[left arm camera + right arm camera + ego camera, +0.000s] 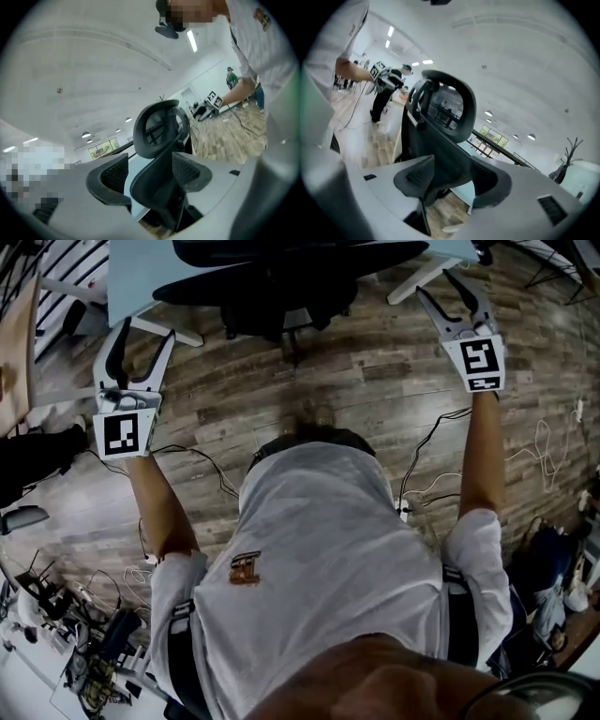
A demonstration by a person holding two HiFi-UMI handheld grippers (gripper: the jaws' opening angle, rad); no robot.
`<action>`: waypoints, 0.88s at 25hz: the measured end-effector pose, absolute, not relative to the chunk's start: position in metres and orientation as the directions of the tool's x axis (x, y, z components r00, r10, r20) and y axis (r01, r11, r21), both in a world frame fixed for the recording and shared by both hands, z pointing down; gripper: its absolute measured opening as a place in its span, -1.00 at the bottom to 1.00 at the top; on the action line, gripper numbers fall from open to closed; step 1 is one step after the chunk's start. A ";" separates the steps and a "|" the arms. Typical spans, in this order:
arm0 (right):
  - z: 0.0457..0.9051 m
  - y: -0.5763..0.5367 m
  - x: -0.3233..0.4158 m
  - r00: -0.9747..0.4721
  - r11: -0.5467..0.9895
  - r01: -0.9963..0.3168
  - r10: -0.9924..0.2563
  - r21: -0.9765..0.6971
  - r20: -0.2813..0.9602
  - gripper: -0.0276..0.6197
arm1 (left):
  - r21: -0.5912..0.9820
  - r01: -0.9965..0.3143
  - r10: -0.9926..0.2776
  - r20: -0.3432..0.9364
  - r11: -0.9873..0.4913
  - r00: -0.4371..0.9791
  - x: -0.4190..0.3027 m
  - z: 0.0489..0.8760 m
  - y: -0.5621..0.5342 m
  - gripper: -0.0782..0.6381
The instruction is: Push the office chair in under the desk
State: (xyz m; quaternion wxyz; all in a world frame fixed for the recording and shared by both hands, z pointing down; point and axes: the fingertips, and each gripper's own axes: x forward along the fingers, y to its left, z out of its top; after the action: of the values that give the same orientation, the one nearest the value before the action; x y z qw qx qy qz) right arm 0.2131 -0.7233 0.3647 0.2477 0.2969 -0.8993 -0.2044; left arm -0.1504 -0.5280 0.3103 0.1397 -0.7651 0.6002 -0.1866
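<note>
The black office chair (281, 277) stands at the top of the head view, its seat tucked below the light blue desk (141, 273). My left gripper (145, 331) is open, held up off the chair's left side and touching nothing. My right gripper (436, 285) is open too, near a white desk leg (417, 282) on the chair's right. In the left gripper view the chair's headrest (157, 129) and back show beyond the open left gripper (150, 176). The right gripper view has the same headrest (447, 110) past the open right gripper (454, 183).
Wooden plank floor (356, 381) runs between me and the desk. Loose cables (427, 451) trail over it on both sides. A black object (33, 460) sits at the left, cluttered gear (94, 652) at the lower left, and bags (553, 568) at the right.
</note>
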 end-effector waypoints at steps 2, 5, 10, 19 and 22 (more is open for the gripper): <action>0.356 -0.699 0.207 -0.754 0.770 -0.490 -0.610 0.408 0.246 -0.15 | -0.357 -0.899 -0.966 0.042 -0.253 0.255 -0.125 0.294 -0.523 0.04; 0.343 -0.662 0.202 -0.814 0.813 -0.532 -0.568 0.237 0.121 -0.21 | -0.245 -0.925 -0.946 -0.072 -0.291 0.316 -0.083 0.274 -0.516 -0.12; 0.323 -0.611 0.167 -0.868 0.867 -0.496 -0.494 0.042 -0.045 -0.51 | -0.119 -0.925 -0.903 -0.200 -0.361 0.379 -0.041 0.258 -0.511 -0.37; 0.294 -0.558 0.115 -0.916 0.932 -0.359 -0.361 -0.046 -0.174 -0.72 | -0.039 -0.887 -0.860 -0.228 -0.460 0.456 0.017 0.252 -0.519 -0.65; 0.290 -0.548 0.103 -0.923 0.942 -0.335 -0.335 -0.035 -0.187 -0.75 | -0.048 -0.875 -0.849 -0.221 -0.482 0.480 0.033 0.253 -0.522 -0.68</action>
State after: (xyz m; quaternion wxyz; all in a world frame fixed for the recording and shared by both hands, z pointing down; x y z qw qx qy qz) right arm 0.1030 -0.5484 0.2895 -0.0958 0.1709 -0.9806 0.0014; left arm 0.0329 -0.5217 0.2528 0.0774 -0.8568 0.5028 0.0837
